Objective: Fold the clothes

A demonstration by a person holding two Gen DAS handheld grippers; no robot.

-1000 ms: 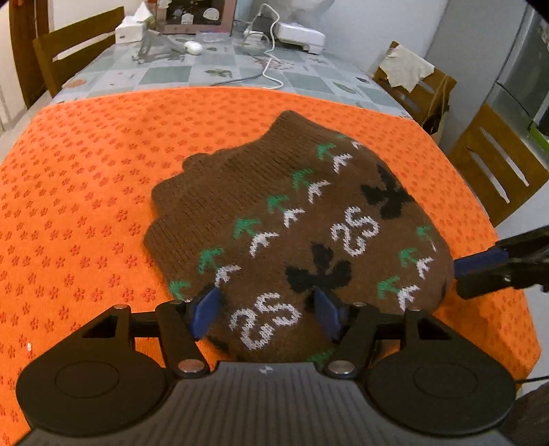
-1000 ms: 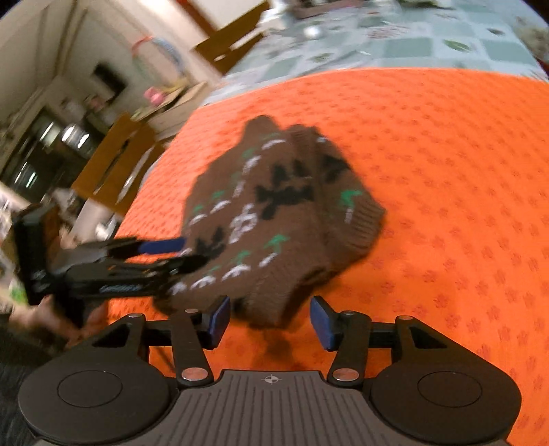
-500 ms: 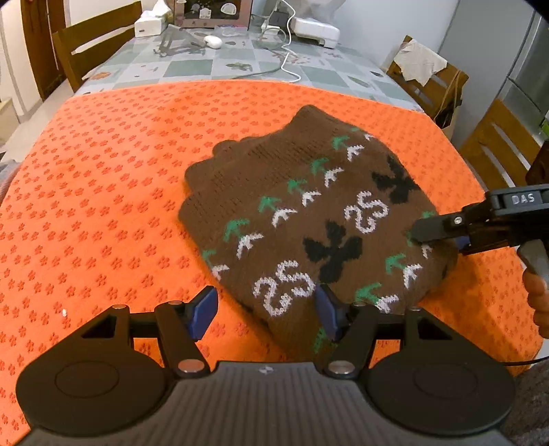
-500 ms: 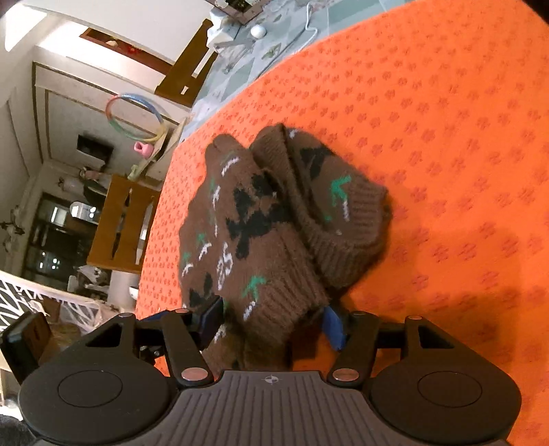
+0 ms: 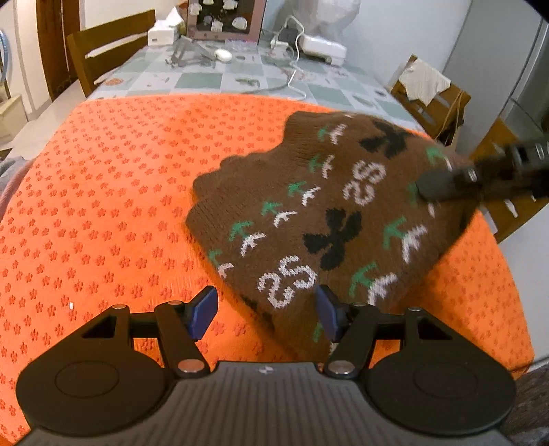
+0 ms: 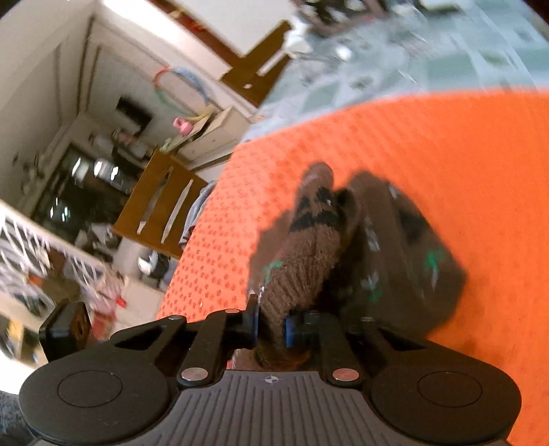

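A folded brown knit sweater (image 5: 329,212) with green, white and black patterns lies on the orange patterned cloth (image 5: 103,212). My left gripper (image 5: 266,310) is open and empty, its right finger touching the sweater's near edge. My right gripper (image 6: 271,324) is shut on a ribbed edge of the sweater (image 6: 305,254) and lifts it off the cloth. It also shows, blurred, in the left wrist view (image 5: 446,183) at the sweater's right side.
Beyond the orange cloth the checked tablecloth (image 5: 206,80) holds a picture frame (image 5: 224,17), cables, a mouse and white boxes. Wooden chairs stand at the far left (image 5: 103,44) and at the right (image 5: 435,103). A chair stands beyond the table's edge (image 6: 161,209).
My right gripper has closed on the sweater's edge and pulled it up and rightwards. My left gripper has backed off to the sweater's near left corner and stayed open.
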